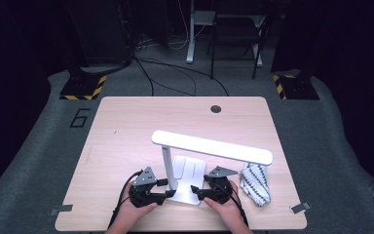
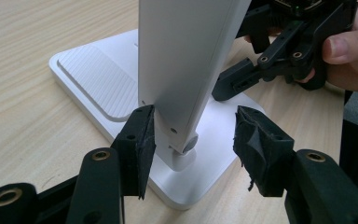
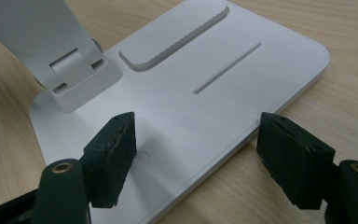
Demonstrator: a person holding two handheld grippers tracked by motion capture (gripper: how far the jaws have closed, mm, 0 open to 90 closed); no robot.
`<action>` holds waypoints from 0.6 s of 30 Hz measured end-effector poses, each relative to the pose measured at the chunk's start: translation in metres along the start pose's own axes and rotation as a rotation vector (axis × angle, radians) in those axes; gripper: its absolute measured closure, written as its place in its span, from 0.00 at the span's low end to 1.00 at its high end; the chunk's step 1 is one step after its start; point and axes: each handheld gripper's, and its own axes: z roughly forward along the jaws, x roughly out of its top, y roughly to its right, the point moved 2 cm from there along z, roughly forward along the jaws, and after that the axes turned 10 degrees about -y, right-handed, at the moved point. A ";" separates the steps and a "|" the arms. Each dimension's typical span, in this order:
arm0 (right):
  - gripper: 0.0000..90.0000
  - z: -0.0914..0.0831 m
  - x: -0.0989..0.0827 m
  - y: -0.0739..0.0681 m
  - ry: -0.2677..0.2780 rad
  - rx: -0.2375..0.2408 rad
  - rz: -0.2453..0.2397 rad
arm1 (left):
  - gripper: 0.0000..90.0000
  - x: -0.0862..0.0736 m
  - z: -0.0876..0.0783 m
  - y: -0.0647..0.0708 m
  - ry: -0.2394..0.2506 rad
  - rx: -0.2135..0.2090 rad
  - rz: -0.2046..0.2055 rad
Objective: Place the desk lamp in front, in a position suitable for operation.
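My left gripper (image 2: 193,140) gapes around the lamp (image 1: 209,146) stem, maybe touching; right gripper (image 3: 198,161) wide over its base; an off-centre squeeze tips it.

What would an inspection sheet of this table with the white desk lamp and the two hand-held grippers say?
Surface: light wooden table, with a round hole near its far edge.
Job's things: white desk lamp, its base flat on the table, stem upright, head bar level.
Clutter: patterned cloth lying right of the lamp.
Grippers: left gripper open around the foot of the stem, one pad close against it, the other apart; right gripper open over the near edge of the base.
Cables: black cables on the floor beyond the table.
Surroundings: grey floor, dark room, striped stand feet, metal frame at the back.
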 end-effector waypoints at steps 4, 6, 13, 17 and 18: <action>0.31 0.000 0.000 0.000 -0.002 0.004 -0.005 | 0.54 -0.002 0.001 0.003 -0.009 -0.009 0.009; 0.32 0.000 0.000 0.000 0.003 0.005 -0.003 | 0.54 -0.001 0.001 0.003 -0.013 -0.003 0.022; 0.34 -0.006 -0.003 -0.002 0.000 0.003 -0.008 | 0.50 0.003 0.004 0.001 -0.006 0.030 0.040; 0.34 -0.014 -0.010 -0.008 -0.010 0.004 -0.019 | 0.49 0.007 0.006 -0.005 0.013 0.034 0.038; 0.34 -0.014 -0.010 -0.008 -0.010 0.004 -0.019 | 0.48 0.007 0.006 -0.005 0.013 0.034 0.038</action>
